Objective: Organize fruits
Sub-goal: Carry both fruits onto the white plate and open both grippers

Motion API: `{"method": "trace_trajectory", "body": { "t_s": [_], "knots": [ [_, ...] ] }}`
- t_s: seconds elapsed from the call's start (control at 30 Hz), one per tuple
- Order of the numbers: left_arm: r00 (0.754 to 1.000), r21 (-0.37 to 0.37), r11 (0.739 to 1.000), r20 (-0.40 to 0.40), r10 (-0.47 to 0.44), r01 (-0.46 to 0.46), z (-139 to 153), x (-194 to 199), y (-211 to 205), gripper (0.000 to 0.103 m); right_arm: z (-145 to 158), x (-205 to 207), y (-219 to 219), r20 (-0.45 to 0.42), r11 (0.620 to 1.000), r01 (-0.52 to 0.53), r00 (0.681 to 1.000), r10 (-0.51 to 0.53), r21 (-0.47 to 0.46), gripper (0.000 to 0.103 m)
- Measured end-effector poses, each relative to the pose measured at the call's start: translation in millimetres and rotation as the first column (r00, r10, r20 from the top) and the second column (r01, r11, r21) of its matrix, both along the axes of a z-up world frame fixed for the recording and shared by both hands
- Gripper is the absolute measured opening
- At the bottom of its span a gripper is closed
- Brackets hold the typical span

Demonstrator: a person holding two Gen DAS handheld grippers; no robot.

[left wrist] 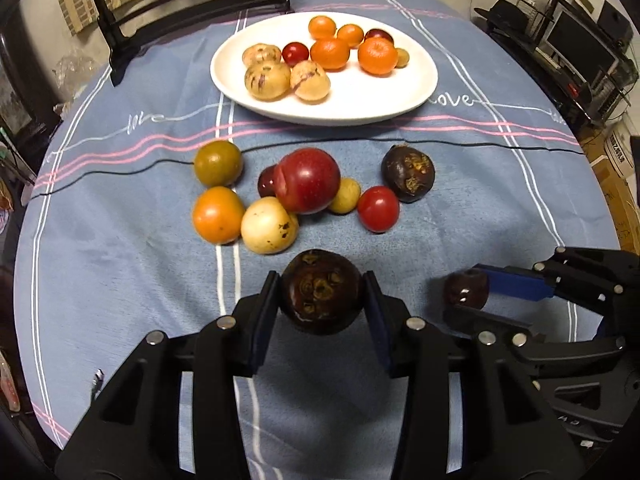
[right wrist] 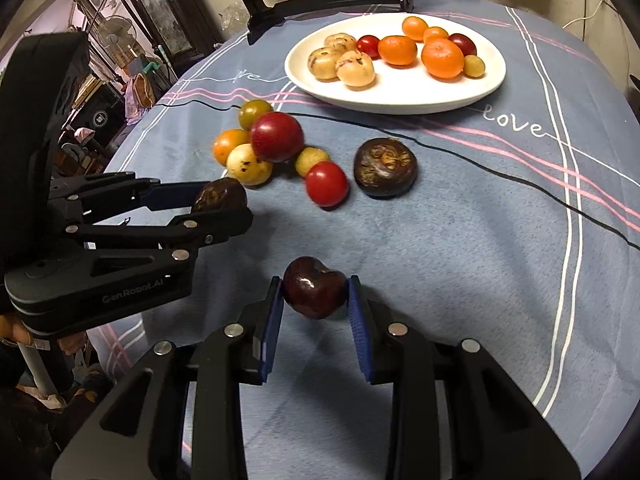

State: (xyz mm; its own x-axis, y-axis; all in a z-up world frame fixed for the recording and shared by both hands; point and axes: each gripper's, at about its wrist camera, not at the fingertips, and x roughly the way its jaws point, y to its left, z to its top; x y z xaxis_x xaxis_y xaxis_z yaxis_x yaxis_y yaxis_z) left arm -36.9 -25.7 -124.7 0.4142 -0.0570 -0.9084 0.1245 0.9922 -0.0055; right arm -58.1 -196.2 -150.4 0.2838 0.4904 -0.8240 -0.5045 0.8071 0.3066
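Observation:
My left gripper (left wrist: 322,294) is shut on a dark brown mangosteen (left wrist: 321,291), held above the blue cloth; it also shows in the right wrist view (right wrist: 219,197). My right gripper (right wrist: 316,296) is shut on a dark red plum (right wrist: 315,287), seen at right in the left wrist view (left wrist: 466,290). A white plate (left wrist: 360,100) at the far side holds oranges (left wrist: 330,53), pale melons (left wrist: 267,80) and small red fruits. Loose fruits lie mid-table: a red apple (left wrist: 308,181), a second mangosteen (left wrist: 408,175), a red tomato (left wrist: 378,208), an orange persimmon (left wrist: 218,215).
The round table wears a blue cloth (left wrist: 460,208) with pink and white stripes. A black chair (left wrist: 120,20) stands behind the plate. Shelves and clutter (left wrist: 576,52) sit off the table's far right; furniture (right wrist: 120,40) is at the left.

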Motion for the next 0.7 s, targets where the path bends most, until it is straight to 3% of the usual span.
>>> {"method": "trace_trajectory", "body": {
  "t_s": [0.37,0.7],
  "knots": [
    [0.994,-0.008,0.999,0.101,-0.046,0.047,44,4,6,0.042,29,-7,9,0.057,1.0,0.023,0.998,-0.024,0.018,0.033],
    [0.981,0.007,0.998,0.185,-0.063,0.063,81,35,11,0.042,91,24,0,0.192,0.998,0.044,0.98,-0.05,0.032,0.033]
  ]
}}
